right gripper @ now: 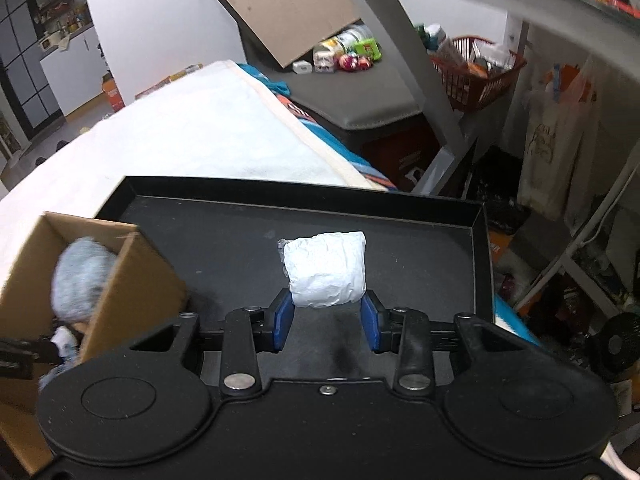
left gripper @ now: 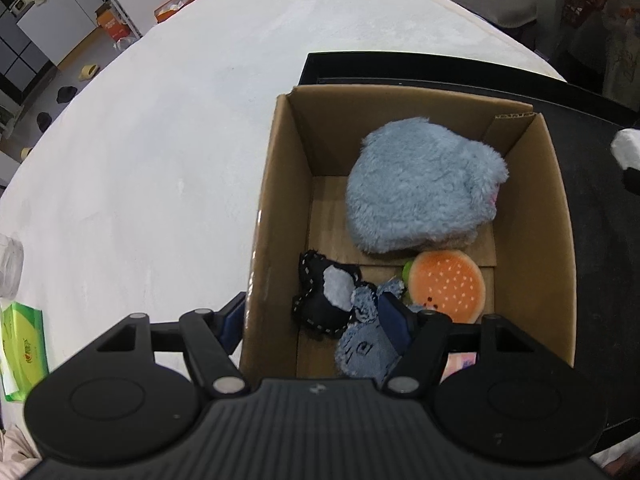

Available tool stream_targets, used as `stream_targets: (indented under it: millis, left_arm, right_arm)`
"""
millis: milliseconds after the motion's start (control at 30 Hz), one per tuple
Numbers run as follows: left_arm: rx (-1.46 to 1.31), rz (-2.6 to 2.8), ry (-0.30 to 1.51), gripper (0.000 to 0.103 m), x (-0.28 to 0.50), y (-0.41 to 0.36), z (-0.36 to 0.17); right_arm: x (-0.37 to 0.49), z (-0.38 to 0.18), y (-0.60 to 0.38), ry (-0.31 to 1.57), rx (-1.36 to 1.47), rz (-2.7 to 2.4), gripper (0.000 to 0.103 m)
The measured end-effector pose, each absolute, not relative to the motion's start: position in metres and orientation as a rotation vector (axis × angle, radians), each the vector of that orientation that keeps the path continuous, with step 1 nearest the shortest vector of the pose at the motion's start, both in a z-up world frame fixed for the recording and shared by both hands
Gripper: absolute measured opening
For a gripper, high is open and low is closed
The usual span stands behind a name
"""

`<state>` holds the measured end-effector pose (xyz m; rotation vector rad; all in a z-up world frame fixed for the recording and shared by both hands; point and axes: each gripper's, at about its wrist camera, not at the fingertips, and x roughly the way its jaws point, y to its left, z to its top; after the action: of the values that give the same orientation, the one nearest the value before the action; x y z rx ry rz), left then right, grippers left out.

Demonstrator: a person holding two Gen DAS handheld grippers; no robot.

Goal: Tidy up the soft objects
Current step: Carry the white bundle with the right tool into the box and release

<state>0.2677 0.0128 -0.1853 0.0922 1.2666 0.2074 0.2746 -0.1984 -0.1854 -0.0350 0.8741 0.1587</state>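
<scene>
Two wrist views. In the left wrist view, a brown cardboard box (left gripper: 400, 216) is seen from above, open at the top, resting w/ its far side on a black tray (left gripper: 592, 168). Inside the box, a big fluffy grey-blue plush (left gripper: 420, 188) lies toward the far right corner. A round orange burger-shaped plush (left gripper: 446, 282) lies just in front of it, touching. A small dark plush w/ a pale patch (left gripper: 324, 294) and a grey-blue fabric toy (left gripper: 362, 348) are seen at the near wall. The left tongs (left gripper: 316, 316) are spread wide, straddling the box's left wall: one blue pad outside, the other inside against the grey-blue toy. Nothing is gripped.

In the right wrist view, the right tongs (right gripper: 327, 320) are closed on a white crumpled soft bundle (right gripper: 325, 270), pinched at its near end between the blue pads (right gripper: 284, 320). The bundle is held over the tray's black floor, approx. mid-tray; whether it touches the floor cannot be told. The box sits at left. A white cloth covers the worktop (right gripper: 180, 136) beyond.
</scene>
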Motion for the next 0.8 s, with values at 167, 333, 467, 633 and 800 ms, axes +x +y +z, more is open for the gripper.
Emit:
stream_targets:
  millis: [167, 333, 467, 633, 800]
  left_arm:
    - [0.084, 0.192, 1.250, 0.068, 0.259, 0.018, -0.183]
    - [0.063, 0.187, 1.228, 0.067, 0.250, 0.028, -0.179]
    - [0.032, 0.175, 1.208, 0.066, 0.246, 0.036, -0.175]
    - [-0.010, 0.169, 1.188, 0.064, 0.239, 0.048, -0.175]
    - [-0.053, 0.164, 1.182, 0.055, 0.233, 0.058, -0.178]
  right_arm:
    - [0.256, -0.171, -0.189, 0.873, -0.058, 0.182, 0.036]
    - [0.241, -0.154, -0.171, 0.863, -0.068, 0.226, 0.036]
    - [0.232, -0.144, -0.154, 0.853, -0.079, 0.256, 0.036]
    - [0.224, -0.134, -0.134, 0.839, -0.085, 0.287, 0.036]
    - [0.218, -0.126, -0.113, 0.837, -0.095, 0.326, 0.036]
